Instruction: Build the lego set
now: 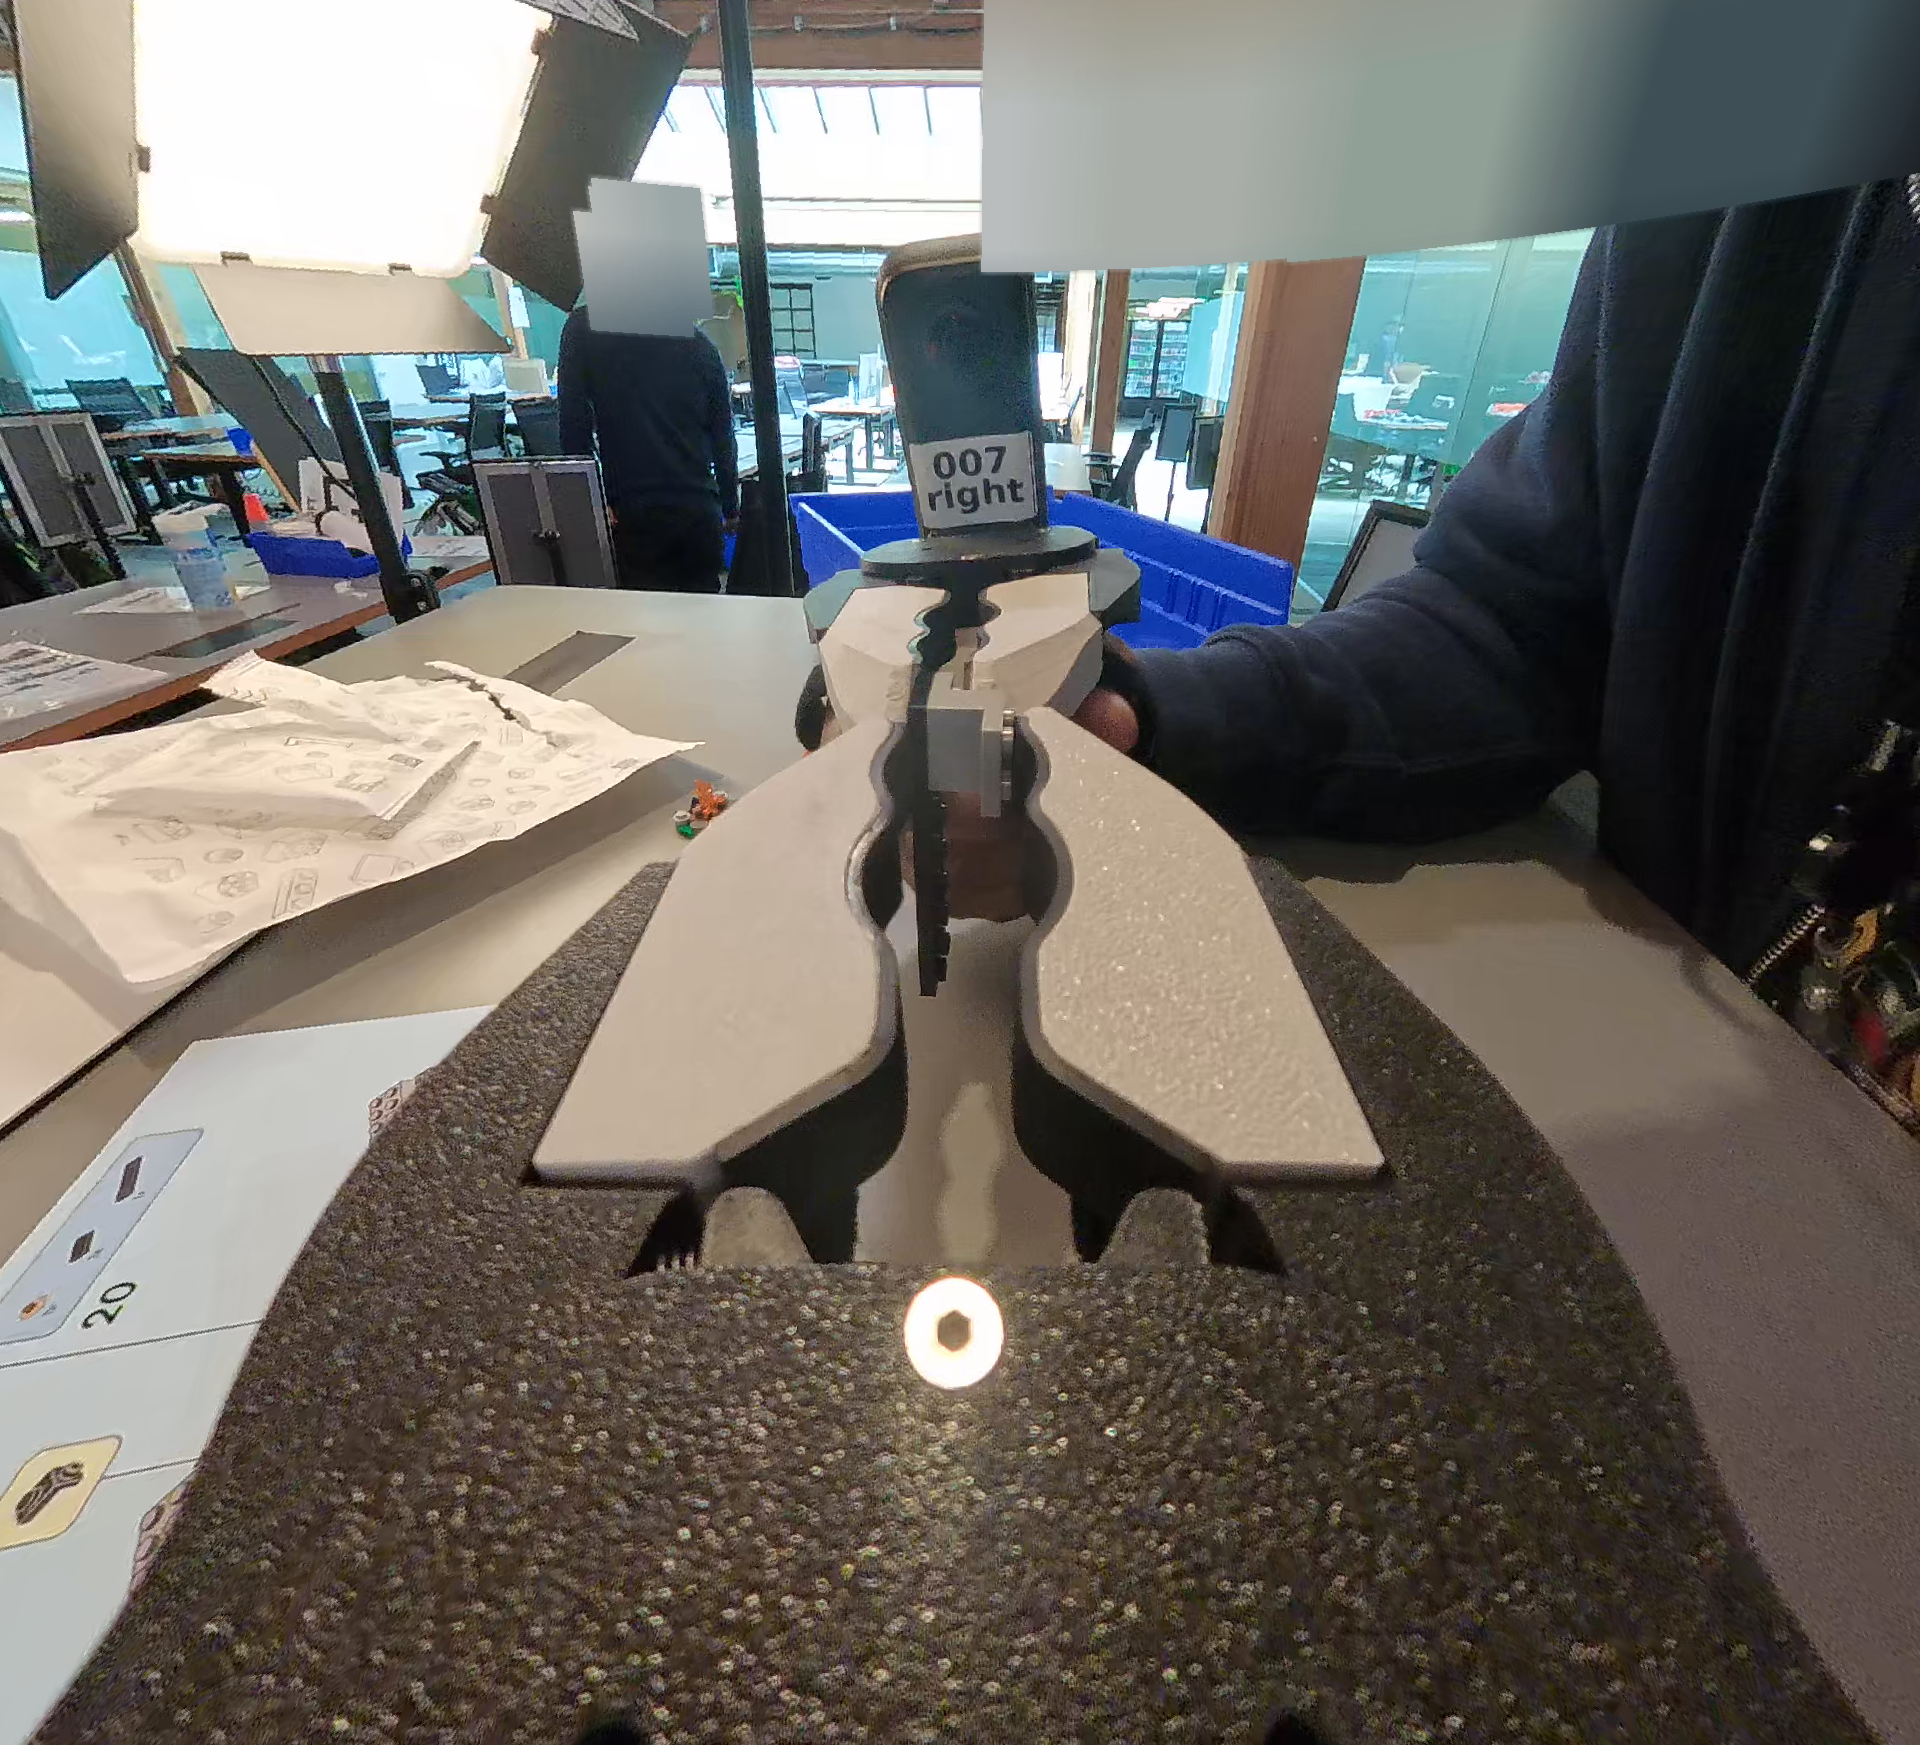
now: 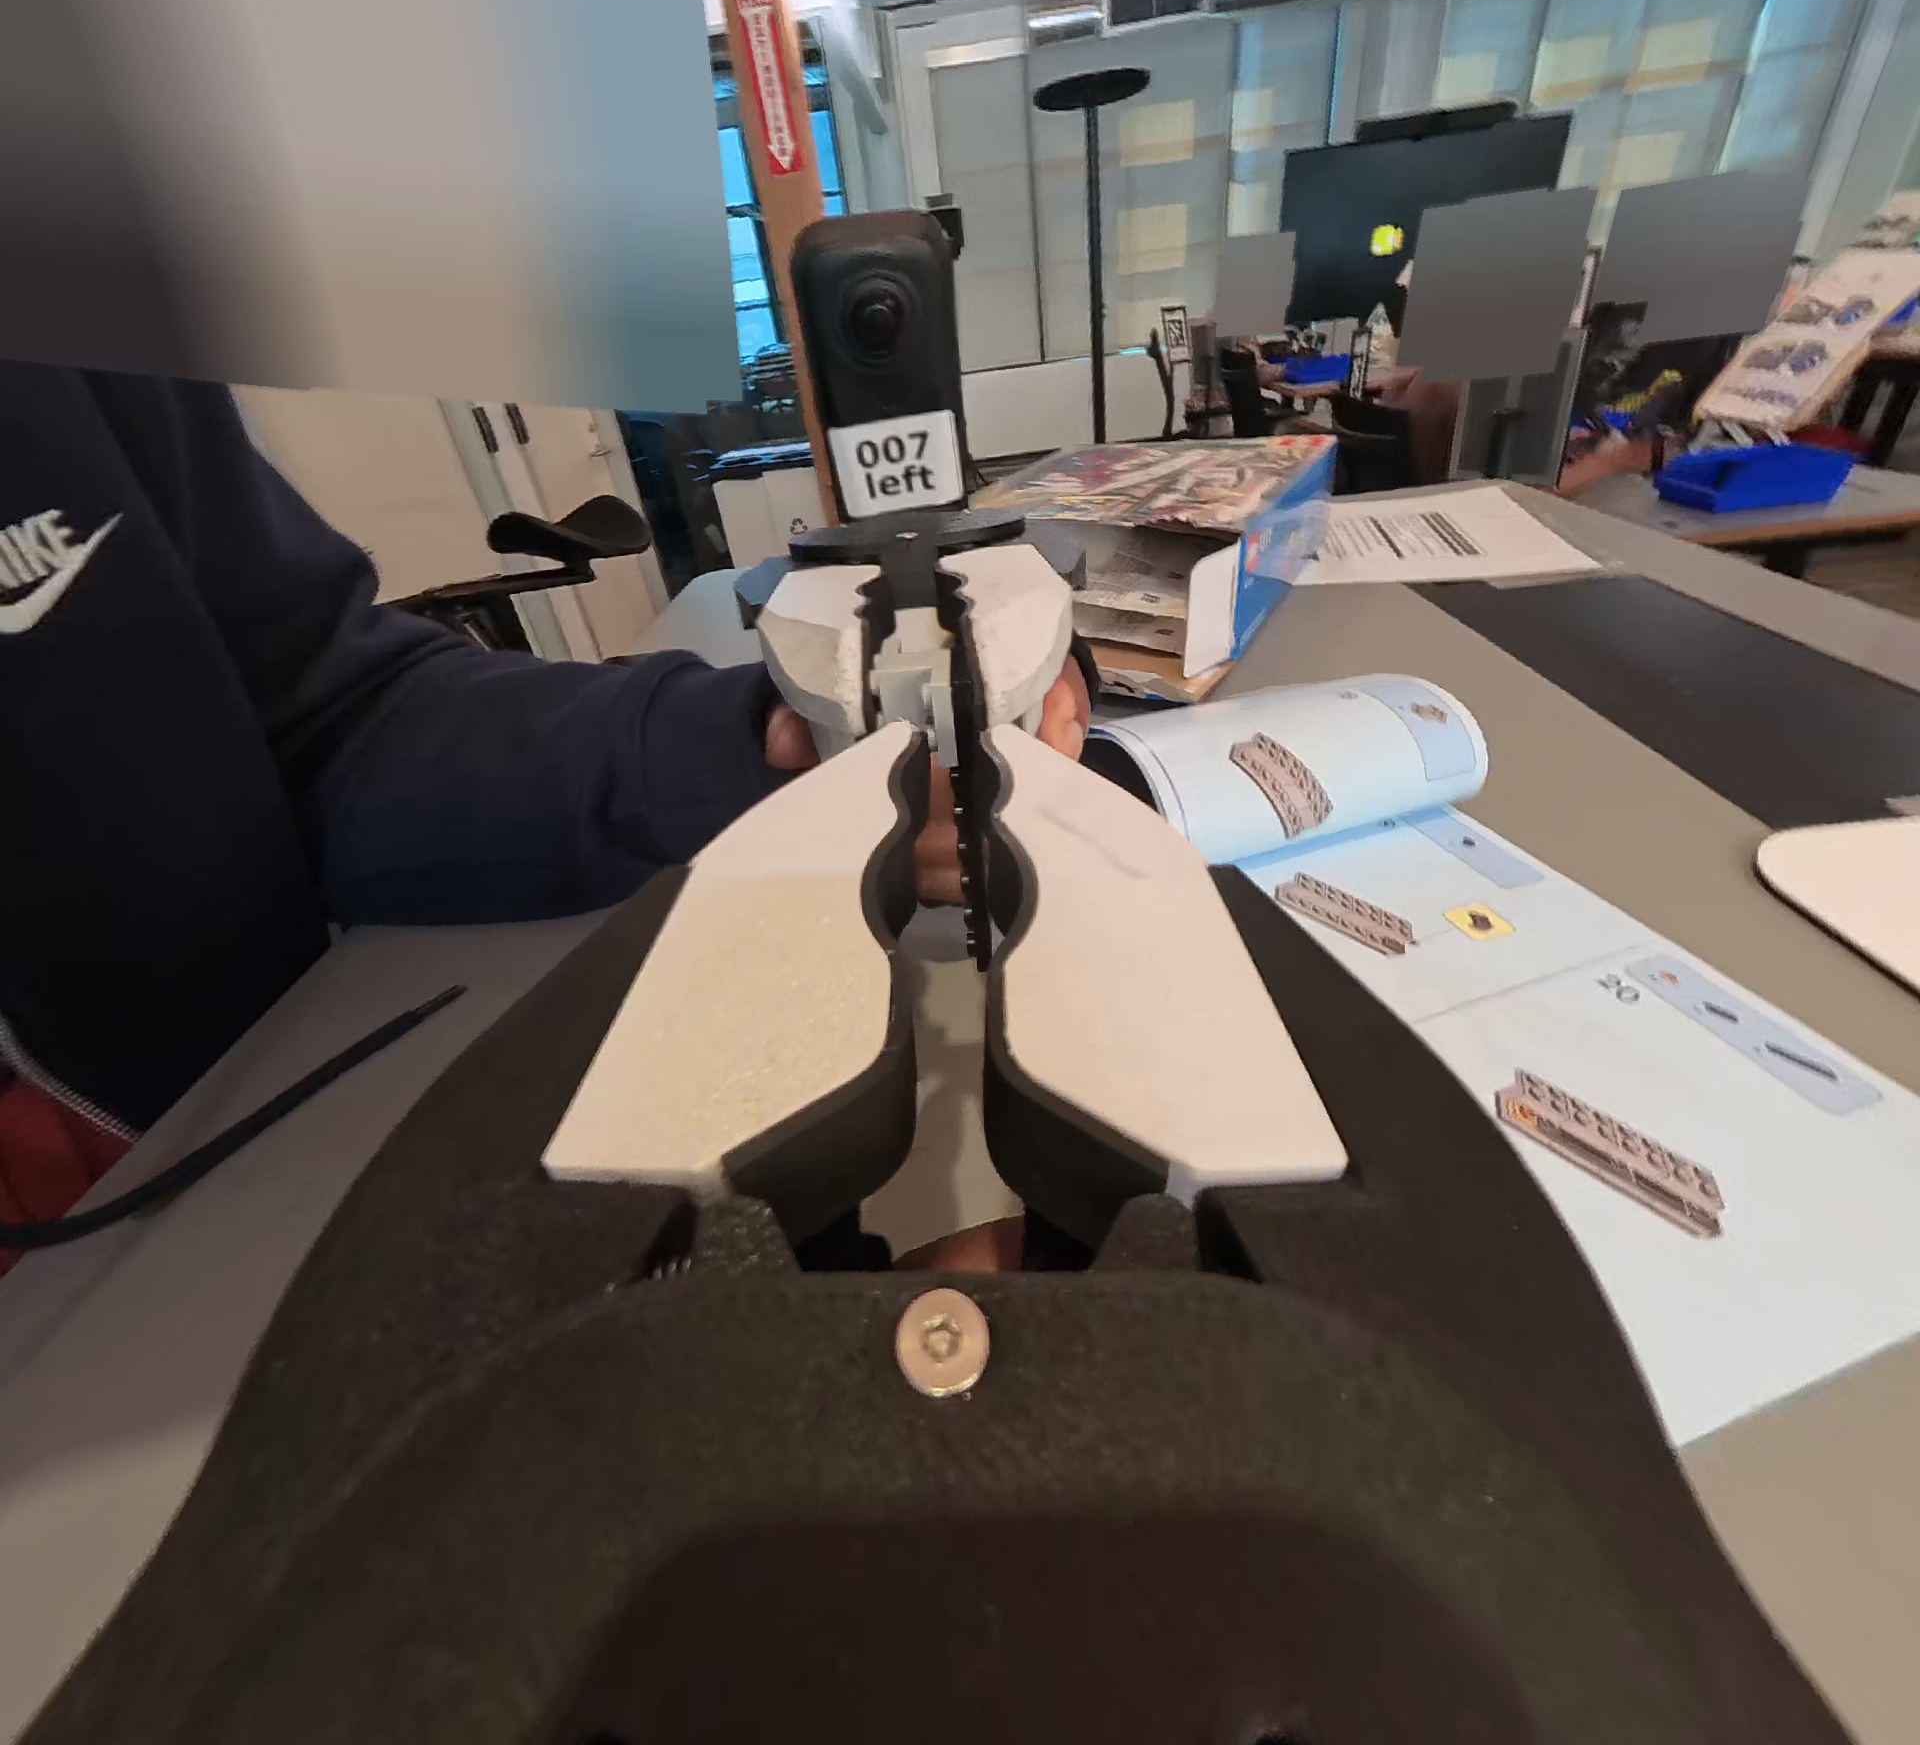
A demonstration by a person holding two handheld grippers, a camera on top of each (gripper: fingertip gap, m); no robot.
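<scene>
Above the grey table [image 1: 623, 656], the two grippers meet tip to tip, and a long black strip [image 1: 928, 885] lies between them. Its long axis runs near to far along the fingers, from one gripper into the other. It stands on its edge, and its small studs point sideways, toward the grey block [image 1: 958, 739] fixed on it.

The left gripper [image 1: 956, 739] is clenched on both pieces: one finger presses the strip and the other presses the studded side of the block. The right gripper [image 2: 951, 745] is closed narrowly on the strip, just beside the block.

Each gripper carries a black camera with a white printed label [image 1: 975, 477], and the other label [image 2: 896, 462] is clear too. A white logo [image 2: 47, 573] shows on the person's dark blue sweater. At the right lie an open instruction booklet [image 2: 1455, 916] with brick drawings and a colourful box [image 2: 1195, 490]. A torn paper bag [image 1: 260, 802] with printed outlines lies at the left.
</scene>
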